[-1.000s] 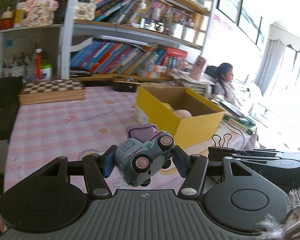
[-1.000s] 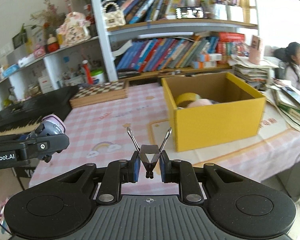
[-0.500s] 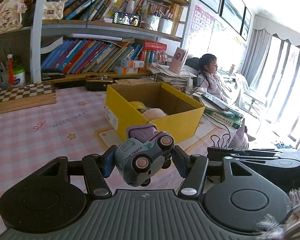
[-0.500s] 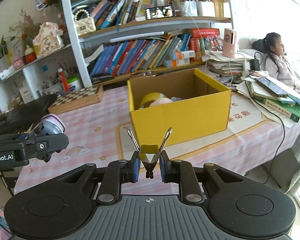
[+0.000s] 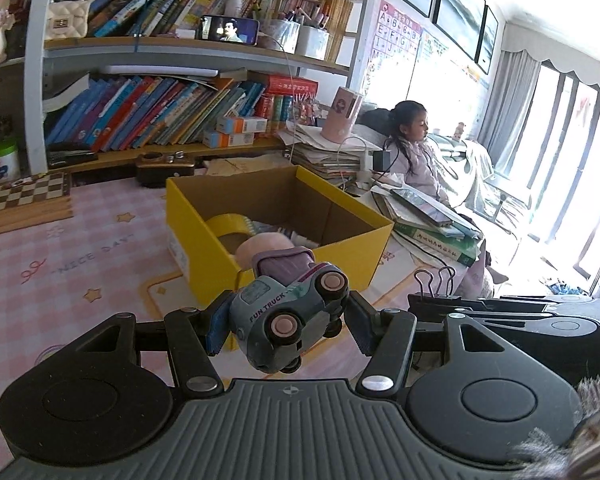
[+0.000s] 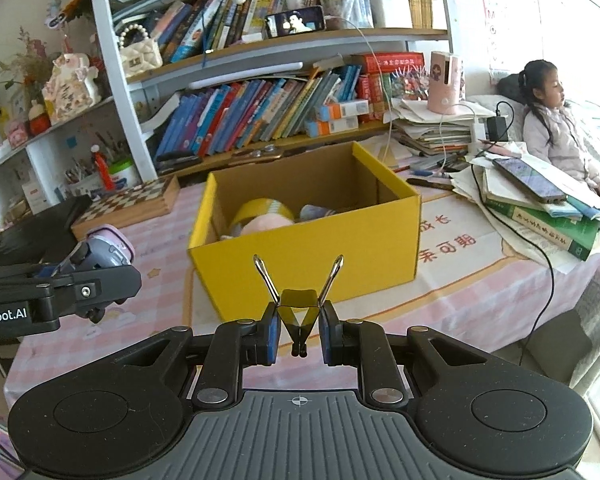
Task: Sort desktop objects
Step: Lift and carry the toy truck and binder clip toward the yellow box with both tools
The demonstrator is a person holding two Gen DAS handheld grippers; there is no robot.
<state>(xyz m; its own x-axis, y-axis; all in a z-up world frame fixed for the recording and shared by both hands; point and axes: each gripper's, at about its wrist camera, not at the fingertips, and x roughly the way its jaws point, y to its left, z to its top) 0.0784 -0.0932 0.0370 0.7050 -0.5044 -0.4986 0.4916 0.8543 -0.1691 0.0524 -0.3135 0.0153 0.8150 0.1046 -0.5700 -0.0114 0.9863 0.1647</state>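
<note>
My left gripper (image 5: 286,322) is shut on a grey-blue toy truck (image 5: 288,312) with pink wheels, held in the air in front of the open yellow box (image 5: 204,240). My right gripper (image 6: 298,330) is shut on a black binder clip (image 6: 299,312) with its wire handles up, in front of the same yellow box (image 6: 312,264). The box holds a yellow tape roll (image 6: 260,210) and a pink round object (image 6: 266,224). The left gripper with the truck (image 6: 100,252) shows at the left of the right wrist view; the right gripper's clip (image 5: 436,284) shows at the right of the left wrist view.
The box stands on a pink checked tablecloth (image 5: 60,256). A wooden chessboard (image 6: 140,200) lies at the back left. Stacked books and a tablet (image 6: 540,192) lie right of the box. A bookshelf (image 6: 260,112) stands behind. A girl (image 6: 552,128) sits at the far right.
Both grippers have moved closer to the yellow box, which now looks larger and more central. Each keeps hold of its object.
</note>
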